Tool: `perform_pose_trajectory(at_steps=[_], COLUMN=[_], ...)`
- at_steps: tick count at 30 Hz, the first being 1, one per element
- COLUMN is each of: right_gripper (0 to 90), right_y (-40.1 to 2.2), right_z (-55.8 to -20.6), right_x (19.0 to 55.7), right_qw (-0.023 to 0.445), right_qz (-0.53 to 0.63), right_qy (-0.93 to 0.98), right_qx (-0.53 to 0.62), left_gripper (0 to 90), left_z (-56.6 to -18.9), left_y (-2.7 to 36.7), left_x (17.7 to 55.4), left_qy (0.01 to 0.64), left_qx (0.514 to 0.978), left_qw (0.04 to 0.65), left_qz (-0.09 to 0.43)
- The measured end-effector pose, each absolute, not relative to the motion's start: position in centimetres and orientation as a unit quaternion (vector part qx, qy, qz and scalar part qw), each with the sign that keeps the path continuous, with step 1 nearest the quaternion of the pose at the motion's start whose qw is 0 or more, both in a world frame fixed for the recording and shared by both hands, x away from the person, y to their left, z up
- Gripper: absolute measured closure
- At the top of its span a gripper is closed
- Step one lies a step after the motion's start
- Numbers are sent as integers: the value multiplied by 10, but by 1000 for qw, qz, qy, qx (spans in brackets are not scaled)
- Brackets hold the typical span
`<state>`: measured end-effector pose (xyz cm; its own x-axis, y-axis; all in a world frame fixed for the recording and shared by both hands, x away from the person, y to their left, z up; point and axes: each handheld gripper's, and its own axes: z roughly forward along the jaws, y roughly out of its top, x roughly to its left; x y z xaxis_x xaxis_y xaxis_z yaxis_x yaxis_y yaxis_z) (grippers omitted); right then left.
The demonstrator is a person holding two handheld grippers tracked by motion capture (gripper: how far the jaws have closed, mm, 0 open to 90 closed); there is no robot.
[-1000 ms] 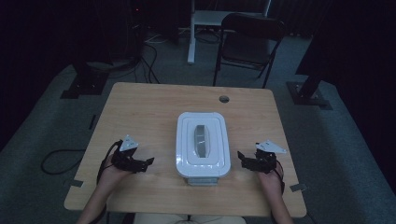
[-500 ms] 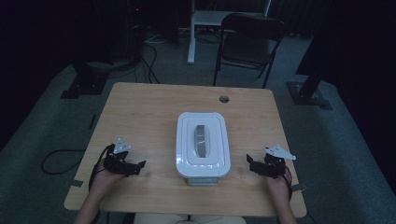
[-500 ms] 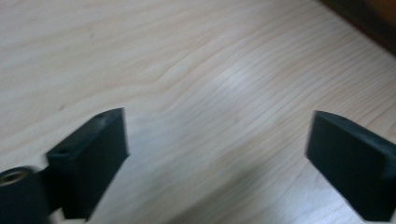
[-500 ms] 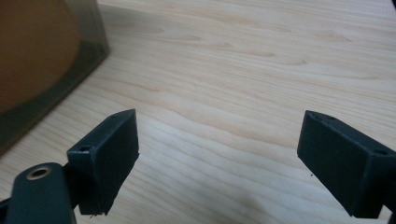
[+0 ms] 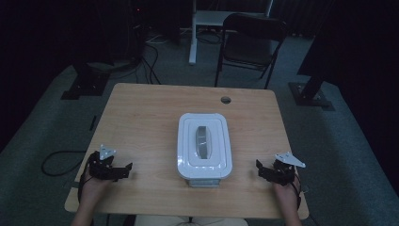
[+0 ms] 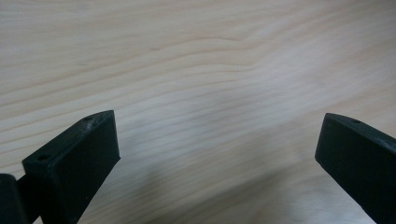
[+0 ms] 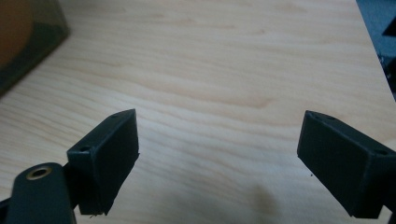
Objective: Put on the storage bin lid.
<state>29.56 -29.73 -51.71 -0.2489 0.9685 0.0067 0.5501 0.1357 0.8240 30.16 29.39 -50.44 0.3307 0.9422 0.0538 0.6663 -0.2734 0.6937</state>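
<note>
Both claws, left claw (image 5: 123,170) and right claw (image 5: 261,170), gape empty near the desk's (image 5: 141,117) near corners. The lidded box (image 5: 203,147) sits untouched between; next, probably close in on it

Readable text, labels, brands, numbers, signs: none. The white lid of the box (image 5: 204,146) at the middle of the table (image 5: 141,113) carries no legible marking, and the bare wood around it is unmarked as well.
</note>
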Motion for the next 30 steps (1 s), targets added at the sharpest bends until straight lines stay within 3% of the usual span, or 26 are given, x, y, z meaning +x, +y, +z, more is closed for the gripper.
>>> perform_pose_trajectory(at_steps=[11, 18, 30], right_gripper=[124, 124, 118], right_y=[-309, -314, -320], right_z=[-521, -523, -527], right_x=[295, 302, 319], right_qw=[290, 292, 265], right_qz=[337, 325, 288], right_qy=[685, 676, 667], right_qx=[577, 594, 634], left_gripper=[4, 4, 4], left_z=[-512, -518, -521], left_y=[315, 325, 333], left_x=[305, 315, 321], left_qy=[583, 598, 602], left_qx=[724, 724, 715], left_qw=[278, 252, 268], left_qz=[242, 234, 234])
